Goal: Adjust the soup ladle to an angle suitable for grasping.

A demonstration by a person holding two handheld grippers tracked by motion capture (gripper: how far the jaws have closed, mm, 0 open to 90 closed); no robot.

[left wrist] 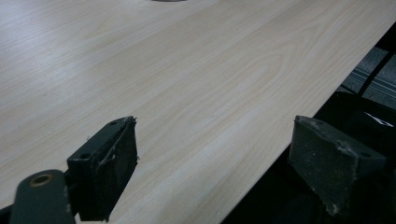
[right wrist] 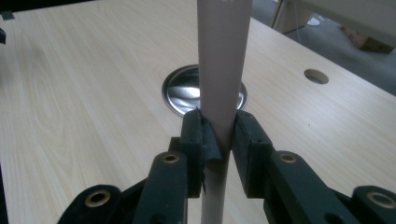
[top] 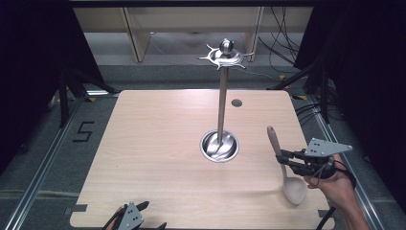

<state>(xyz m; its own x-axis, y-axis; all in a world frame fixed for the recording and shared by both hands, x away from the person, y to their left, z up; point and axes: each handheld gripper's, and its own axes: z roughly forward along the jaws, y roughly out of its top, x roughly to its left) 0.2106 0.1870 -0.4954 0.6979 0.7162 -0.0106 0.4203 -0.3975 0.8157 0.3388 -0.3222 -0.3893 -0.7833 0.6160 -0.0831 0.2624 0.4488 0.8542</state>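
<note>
Between the pads of the right gripper (top: pixel 279 158), clamped tight, runs the handle of a pale spoon (top: pixel 285 165), its bowl hanging toward the person. Beyond the gripper stands a steel utensil stand (top: pixel 221 103) on the wooden table (top: pixel 153 143). Well apart at the near edge, the left gripper (left wrist: pixel 212 163) gapes wide, holding nothing.

Your left gripper (top: pixel 136 218) sits at six o'clock of the high view, cut off by the bottom edge, so the hand holding it stays hidden. In the left gripper view, the round steel base of the utensil stand (left wrist: pixel 168 0) shows as a mere sliver at twelve o'clock. In the right gripper view, the pale beige spoon's handle (right wrist: pixel 223 70) runs off the top edge at twelve, its bowl is out of frame below, and it hides part of that base.
</note>
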